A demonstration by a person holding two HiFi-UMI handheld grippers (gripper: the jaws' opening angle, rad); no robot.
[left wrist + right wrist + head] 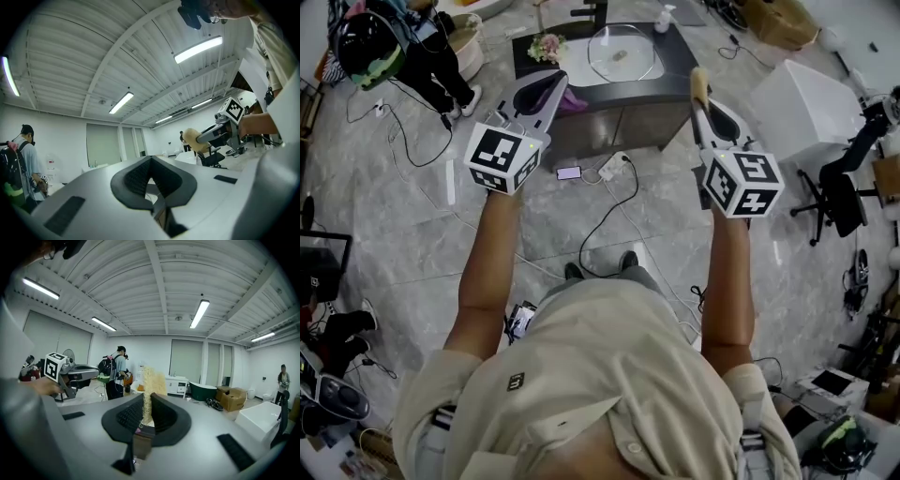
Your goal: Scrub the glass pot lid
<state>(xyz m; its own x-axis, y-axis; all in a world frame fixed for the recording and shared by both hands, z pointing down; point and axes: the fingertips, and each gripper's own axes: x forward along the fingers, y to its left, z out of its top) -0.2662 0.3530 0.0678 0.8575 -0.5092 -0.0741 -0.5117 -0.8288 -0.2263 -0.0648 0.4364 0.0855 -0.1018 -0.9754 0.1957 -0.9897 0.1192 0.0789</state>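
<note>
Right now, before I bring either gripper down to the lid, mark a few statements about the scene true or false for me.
1. The right gripper has its jaws shut on a yellowish scrubbing pad. True.
2. The left gripper is clamped on the glass pot lid. False: its jaws are together with nothing between them, and the lid is apart from both grippers.
3. The glass pot lid lies on the dark table. True.
4. The scrubbing pad is pressed against the lid. False: it is held up in the air, short of the table.
5. A bunch of flowers sits on the table to the lid's left in the head view. True.
</note>
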